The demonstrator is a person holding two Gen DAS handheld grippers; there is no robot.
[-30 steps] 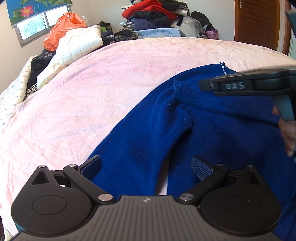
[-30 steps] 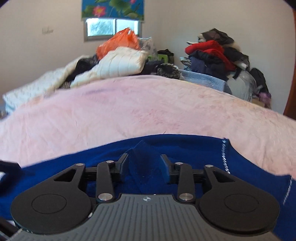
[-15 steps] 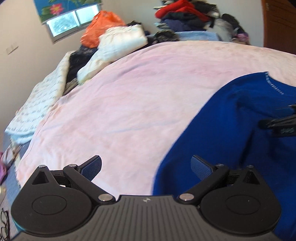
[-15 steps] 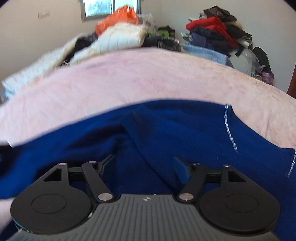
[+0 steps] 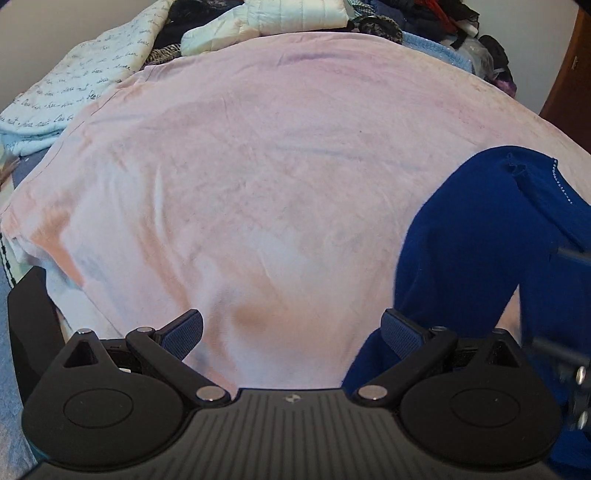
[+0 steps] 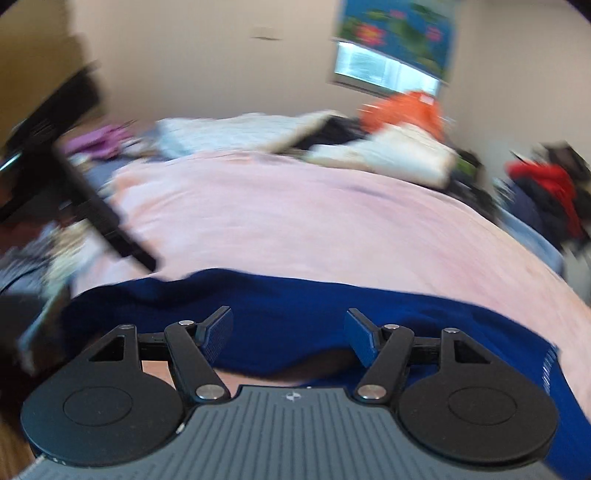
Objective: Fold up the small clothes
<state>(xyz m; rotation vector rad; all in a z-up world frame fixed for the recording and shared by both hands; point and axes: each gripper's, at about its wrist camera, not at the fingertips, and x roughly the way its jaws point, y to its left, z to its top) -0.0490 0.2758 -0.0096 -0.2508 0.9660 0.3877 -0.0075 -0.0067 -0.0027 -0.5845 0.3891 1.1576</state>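
A dark blue knit garment (image 5: 480,236) lies on the pink bedspread (image 5: 258,166), at the right of the left wrist view. My left gripper (image 5: 291,328) is open and empty above bare bedspread, its right finger at the garment's left edge. In the blurred right wrist view the garment (image 6: 314,317) stretches across just beyond my right gripper (image 6: 288,332), which is open and empty above it. The left gripper's black body (image 6: 92,206) shows at the left of that view.
Piles of clothes and bedding line the far side of the bed: a white quilted jacket (image 5: 280,14), a script-printed sheet (image 5: 74,81), an orange bag (image 6: 402,110), red clothes (image 6: 543,181). A brown door (image 5: 569,74) stands at the right.
My right gripper opened and let go of the blue garment, then swung left. My left gripper moved left off the garment, over bare bedspread.
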